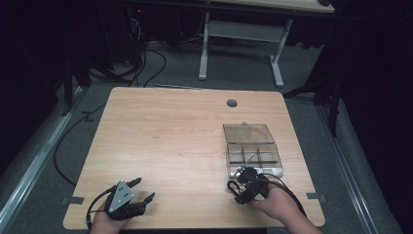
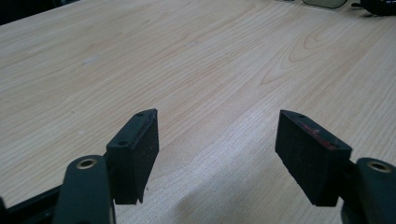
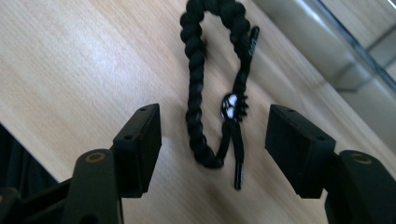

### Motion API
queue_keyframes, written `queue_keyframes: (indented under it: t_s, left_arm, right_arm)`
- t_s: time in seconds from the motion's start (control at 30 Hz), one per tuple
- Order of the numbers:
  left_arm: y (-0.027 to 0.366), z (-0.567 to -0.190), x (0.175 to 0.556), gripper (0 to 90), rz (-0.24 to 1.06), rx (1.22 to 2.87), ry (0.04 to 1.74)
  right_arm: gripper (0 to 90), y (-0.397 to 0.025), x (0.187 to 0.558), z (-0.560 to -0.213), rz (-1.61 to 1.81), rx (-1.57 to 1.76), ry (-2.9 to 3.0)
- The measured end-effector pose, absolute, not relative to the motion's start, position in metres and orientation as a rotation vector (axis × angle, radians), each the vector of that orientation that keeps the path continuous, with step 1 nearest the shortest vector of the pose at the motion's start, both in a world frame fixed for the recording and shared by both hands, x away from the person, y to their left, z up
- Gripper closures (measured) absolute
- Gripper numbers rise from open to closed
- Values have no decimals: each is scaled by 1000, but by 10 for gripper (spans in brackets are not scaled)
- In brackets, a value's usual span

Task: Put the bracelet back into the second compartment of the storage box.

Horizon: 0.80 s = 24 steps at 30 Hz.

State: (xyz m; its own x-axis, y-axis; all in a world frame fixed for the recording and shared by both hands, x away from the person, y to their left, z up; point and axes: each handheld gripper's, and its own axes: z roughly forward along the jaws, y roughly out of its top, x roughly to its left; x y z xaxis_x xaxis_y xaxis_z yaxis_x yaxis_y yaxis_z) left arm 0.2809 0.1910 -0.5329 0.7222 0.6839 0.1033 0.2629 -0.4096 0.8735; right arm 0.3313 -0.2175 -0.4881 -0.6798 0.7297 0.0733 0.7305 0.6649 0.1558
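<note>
A pale wood-grain counter (image 1: 170, 141) stood on grey carpet. Near its clear compartment box (image 1: 253, 151), a braided black bracelet (image 3: 201, 93) lay between the released right hand-held gripper (image 3: 212, 135); the left hand-held gripper (image 2: 217, 149) gaped empty.

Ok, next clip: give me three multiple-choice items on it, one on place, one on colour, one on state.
1. Where does the clear compartment box sit on the table?
A. the person's right half
B. the left half
C. dead centre

2. What colour is the braided cord bracelet?
A. red
B. black
C. white

3. How do the jaws of the right gripper stand?
A. shut on the bracelet
B. open, bracelet between them, untouched
C. shut on nothing

Answers:
1 A: the high view shows it right of the middle, lid folded back.
2 B: cord is black, with one small white bead.
3 B: wood shows between each jaw and the cord.
</note>
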Motion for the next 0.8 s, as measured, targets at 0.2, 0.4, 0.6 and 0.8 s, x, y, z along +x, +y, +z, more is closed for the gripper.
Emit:
queue_keyframes:
  t_s: [0.2,0.4,0.6,0.8]
  left_arm:
    - [191,-533,281,309,564,1992,720]
    - [191,-533,281,309,566,1993,719]
    - [190,-533,281,309,568,1993,717]
    - [191,-533,281,309,566,1994,718]
  right_arm:
    - [438,-211,335,-491,-269,-1259,-2897]
    - [543,-207,336,-491,-246,-1238,-2948]
    - [700,-208,334,-490,-241,-1190,-2985]
    - [715,-206,335,-490,-222,-1172,-2993]
